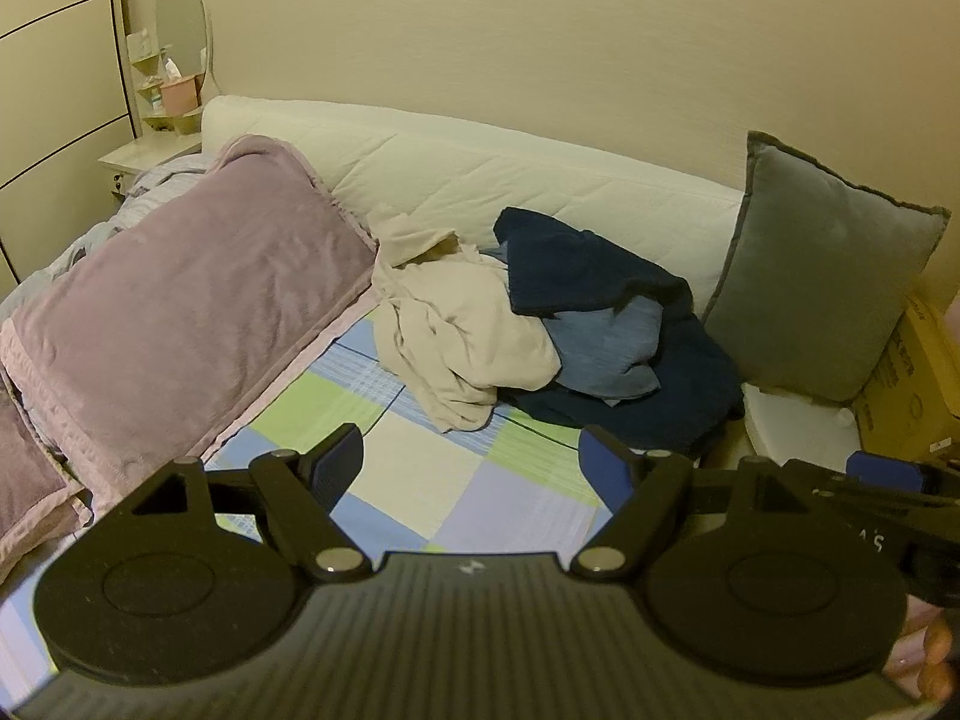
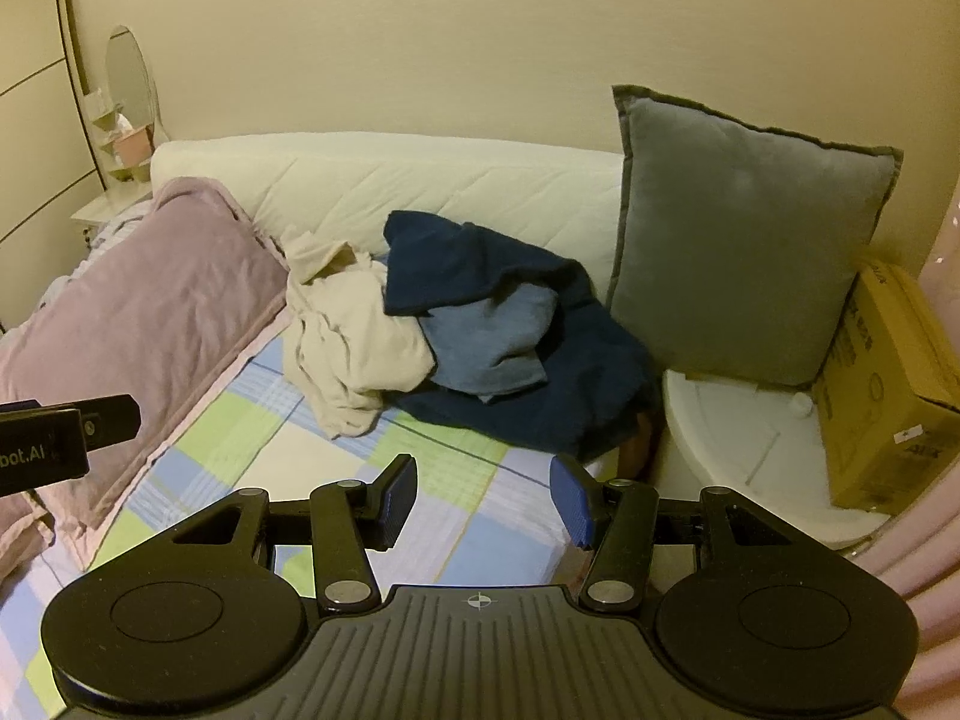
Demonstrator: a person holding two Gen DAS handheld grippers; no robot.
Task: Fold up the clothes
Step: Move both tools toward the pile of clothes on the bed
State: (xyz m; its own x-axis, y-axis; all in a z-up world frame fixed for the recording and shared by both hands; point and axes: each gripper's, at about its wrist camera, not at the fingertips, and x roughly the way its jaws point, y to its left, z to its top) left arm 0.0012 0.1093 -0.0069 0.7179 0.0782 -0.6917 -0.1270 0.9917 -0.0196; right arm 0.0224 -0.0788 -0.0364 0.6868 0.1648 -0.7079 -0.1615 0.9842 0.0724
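Observation:
A heap of clothes lies on the checked bed sheet against the white headboard: a cream garment, a dark navy garment and a lighter blue piece tucked into it. My left gripper hovers open over the sheet, short of the heap, with nothing between its blue pads. My right gripper is open as well and empty, also short of the heap. The left gripper's body shows at the left edge of the right wrist view.
A mauve blanket lies folded to the left of the clothes. A grey cushion leans at the right, beside a cardboard box and a white round surface. A nightstand with a mirror stands at the back left.

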